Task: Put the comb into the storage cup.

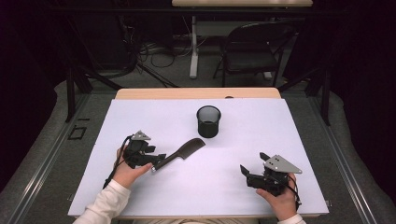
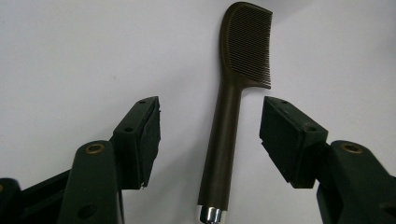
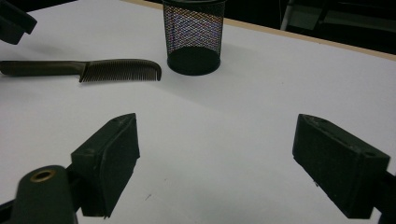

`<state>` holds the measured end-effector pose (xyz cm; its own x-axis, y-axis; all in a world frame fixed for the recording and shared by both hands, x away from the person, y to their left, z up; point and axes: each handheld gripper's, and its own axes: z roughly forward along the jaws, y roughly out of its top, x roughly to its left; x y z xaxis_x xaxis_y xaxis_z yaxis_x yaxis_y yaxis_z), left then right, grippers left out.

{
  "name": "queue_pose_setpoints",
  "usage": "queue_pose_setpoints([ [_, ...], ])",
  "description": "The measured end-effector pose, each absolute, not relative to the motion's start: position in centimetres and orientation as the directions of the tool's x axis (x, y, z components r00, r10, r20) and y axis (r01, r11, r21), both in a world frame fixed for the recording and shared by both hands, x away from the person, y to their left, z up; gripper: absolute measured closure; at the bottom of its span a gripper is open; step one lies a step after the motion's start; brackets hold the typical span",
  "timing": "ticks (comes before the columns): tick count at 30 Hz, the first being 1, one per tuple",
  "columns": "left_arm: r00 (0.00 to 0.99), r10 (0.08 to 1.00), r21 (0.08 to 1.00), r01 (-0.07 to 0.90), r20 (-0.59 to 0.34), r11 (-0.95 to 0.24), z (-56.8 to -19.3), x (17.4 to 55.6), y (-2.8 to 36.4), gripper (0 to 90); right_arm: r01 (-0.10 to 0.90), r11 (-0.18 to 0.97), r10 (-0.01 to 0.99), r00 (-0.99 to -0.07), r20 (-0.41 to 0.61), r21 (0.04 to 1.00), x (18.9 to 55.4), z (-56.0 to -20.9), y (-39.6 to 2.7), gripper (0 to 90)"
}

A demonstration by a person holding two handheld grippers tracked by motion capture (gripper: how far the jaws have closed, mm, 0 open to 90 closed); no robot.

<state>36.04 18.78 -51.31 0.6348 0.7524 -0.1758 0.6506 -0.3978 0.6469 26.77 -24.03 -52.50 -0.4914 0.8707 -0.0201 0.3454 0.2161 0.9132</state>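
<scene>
A dark brown comb (image 1: 180, 153) lies flat on the white table cover, its teeth end pointing toward a black mesh cup (image 1: 208, 121) that stands upright behind it. My left gripper (image 1: 158, 159) is open at the comb's handle end. In the left gripper view the comb (image 2: 229, 126) runs up between the two jaws with a gap on each side, and neither pad touches it. My right gripper (image 1: 253, 162) rests open near the front right with nothing between its jaws. The right gripper view has the comb (image 3: 93, 70) and the mesh cup (image 3: 193, 37) farther off.
The white cover (image 1: 140, 116) spans most of the wooden table. A black folding chair (image 1: 254, 46) and cables stand on the floor behind the table. A tip of the left gripper (image 3: 14, 21) reaches into the right gripper view's top left corner.
</scene>
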Motion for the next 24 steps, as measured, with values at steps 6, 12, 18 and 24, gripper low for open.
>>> queue_pose_setpoints([
  [6,0.631,0.753,0.582,0.689,-0.189,-0.432,-51.0,36.6,18.8,27.5,0.346,0.217,0.87,-0.492,-0.02,0.913,26.8,-52.6,-24.0,14.4],
  [12,0.641,0.748,0.559,0.689,-0.172,-0.462,-50.5,36.7,18.3,24.7,0.347,0.217,0.87,-0.492,-0.02,0.912,26.8,-52.6,-24.0,14.4],
  [18,0.658,0.738,0.545,0.677,-0.147,-0.495,-49.9,36.9,17.7,16.4,0.35,0.22,0.869,-0.494,-0.02,0.911,26.8,-52.6,-24.0,14.4],
  [24,0.675,0.728,0.521,0.667,-0.12,-0.533,-49.6,37.1,17.2,13.0,0.352,0.219,0.869,-0.495,-0.018,0.91,26.8,-52.6,-23.9,14.4],
])
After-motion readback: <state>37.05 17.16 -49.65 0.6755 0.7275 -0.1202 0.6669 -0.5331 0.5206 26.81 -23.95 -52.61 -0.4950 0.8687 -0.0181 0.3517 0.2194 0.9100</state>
